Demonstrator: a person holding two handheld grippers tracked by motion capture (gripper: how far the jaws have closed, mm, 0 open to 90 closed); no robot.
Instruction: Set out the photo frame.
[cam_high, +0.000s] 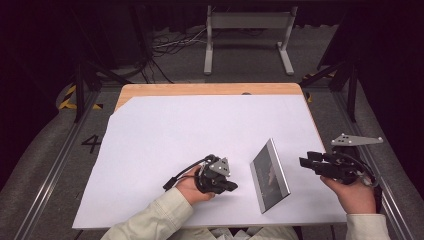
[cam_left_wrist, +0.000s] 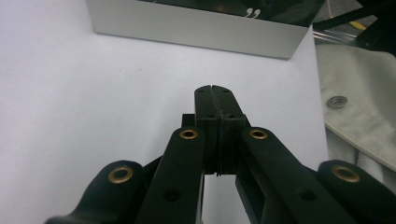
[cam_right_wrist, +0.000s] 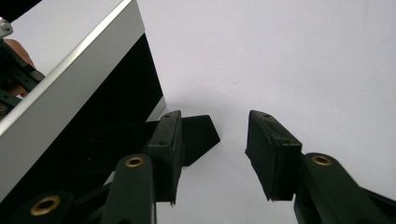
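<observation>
Left gripper (cam_high: 231, 186) pressed together, nothing between the jaws, held low over the white sheet (cam_high: 165, 135) near the front of the bench (cam_high: 150, 89), tip aimed right toward the picture frame (cam_high: 270, 176). Right gripper (cam_high: 305, 161) spread, empty, hovering just right of that frame and aimed left at it; in the right gripper view, jaws apart with the frame's black back stand (cam_right_wrist: 198, 133) showing between and behind them, not pinched. Frame stands propped on its stand between the two grippers, silver edge (cam_left_wrist: 196, 28) tilted, dark glass face toward the left hand (cam_high: 192, 187), back toward the right hand (cam_high: 356, 195). Long axis runs from near to far, far end leaning slightly right. Right gripper appears nearer, almost at the back stand; left gripper close too, a short gap from the face. Plenty of open sheet to the far side and left for sliding or laying the frame down; little room to the right, where the sheet's edge and the bench rail (cam_high: 380, 200) lie close; near edge also just behind the frame's near corner.
</observation>
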